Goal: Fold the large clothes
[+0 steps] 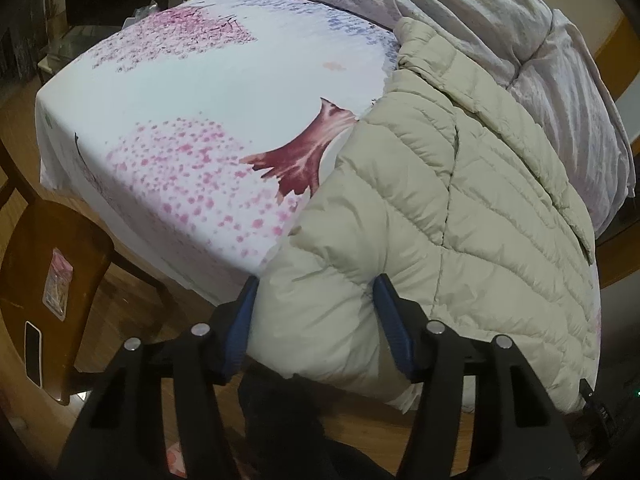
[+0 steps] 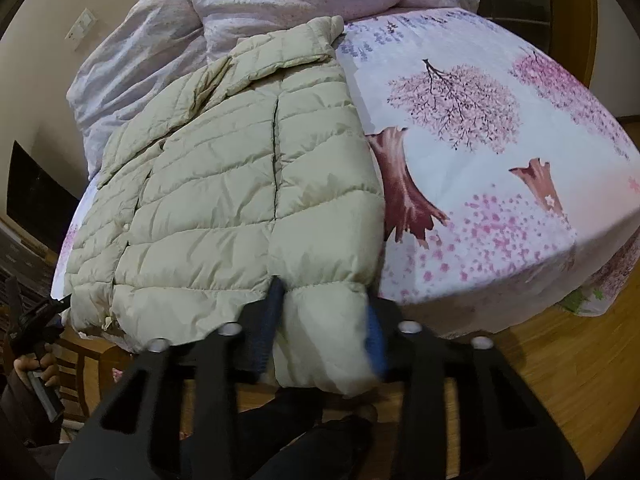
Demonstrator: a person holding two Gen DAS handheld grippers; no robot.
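A beige quilted puffer jacket [image 1: 460,200] lies on a bed with a cherry-tree print sheet [image 1: 192,92]; its hem hangs over the near edge. My left gripper [image 1: 316,296] has its blue-padded jaws on either side of the jacket's bottom left corner, pressing into the padding. In the right wrist view the jacket [image 2: 240,168] lies with its collar towards the far end. My right gripper [image 2: 324,312] has its jaws around the bottom right corner of the hem, which bulges between them. The printed sheet [image 2: 500,152] lies to the right.
A crumpled lilac duvet [image 1: 500,20] is piled at the head of the bed, behind the jacket. A wooden chair [image 1: 52,264] with a phone [image 1: 33,354] on it stands at the left. Wooden floor [image 2: 560,360] lies below the bed edge.
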